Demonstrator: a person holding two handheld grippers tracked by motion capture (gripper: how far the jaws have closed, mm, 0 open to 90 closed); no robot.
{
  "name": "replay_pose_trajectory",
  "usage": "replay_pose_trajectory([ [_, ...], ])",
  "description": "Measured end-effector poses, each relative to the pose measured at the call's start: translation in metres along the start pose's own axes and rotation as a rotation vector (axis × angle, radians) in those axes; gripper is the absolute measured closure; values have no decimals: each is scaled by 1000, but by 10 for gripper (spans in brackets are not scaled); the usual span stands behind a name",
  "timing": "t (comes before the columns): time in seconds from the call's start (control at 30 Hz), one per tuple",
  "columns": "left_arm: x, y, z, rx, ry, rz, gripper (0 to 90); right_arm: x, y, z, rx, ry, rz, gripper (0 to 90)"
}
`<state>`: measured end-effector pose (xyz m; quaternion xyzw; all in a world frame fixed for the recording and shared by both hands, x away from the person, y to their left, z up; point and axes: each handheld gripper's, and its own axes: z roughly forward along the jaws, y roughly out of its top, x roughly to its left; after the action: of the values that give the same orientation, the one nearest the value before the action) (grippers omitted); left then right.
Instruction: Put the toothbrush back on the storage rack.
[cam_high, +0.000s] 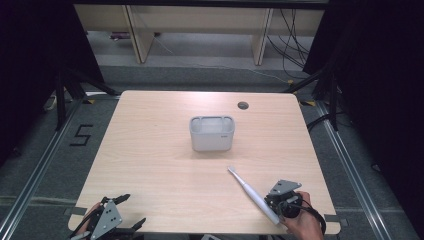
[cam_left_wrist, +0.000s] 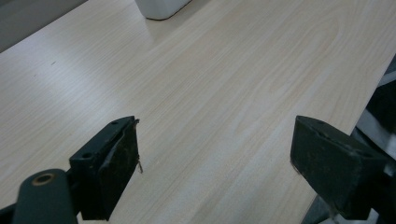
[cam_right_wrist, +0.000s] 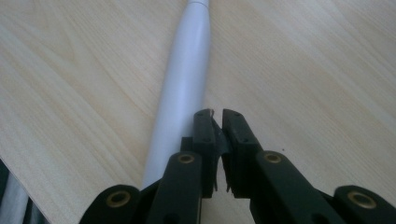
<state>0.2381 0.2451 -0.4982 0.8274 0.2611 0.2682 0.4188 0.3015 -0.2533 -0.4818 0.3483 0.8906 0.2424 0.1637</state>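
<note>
A white electric toothbrush lies flat on the wooden table, head toward the middle, handle toward the front right edge. Its white handle runs just left of my right gripper, whose jaws are shut with nothing between them. In the high view the right gripper sits beside the handle's lower end, held by a hand. A white rectangular holder cup stands at the table's centre. My left gripper hovers at the front left corner, and its fingers stand wide apart over bare wood.
The cup's corner peeks in at the top of the left gripper view. A dark cable hole sits near the table's far right. The table's front edge lies close under both grippers. Table legs and cables stand beyond the far edge.
</note>
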Motion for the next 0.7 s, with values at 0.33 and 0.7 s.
replay_pose_trajectory([
  [0.33,0,0,0,14,-2,4,149,8,6,-13,12,-9,0,780],
  [0.7,0,0,0,14,-1,6,149,6,45,-3,106,56,9,515],
])
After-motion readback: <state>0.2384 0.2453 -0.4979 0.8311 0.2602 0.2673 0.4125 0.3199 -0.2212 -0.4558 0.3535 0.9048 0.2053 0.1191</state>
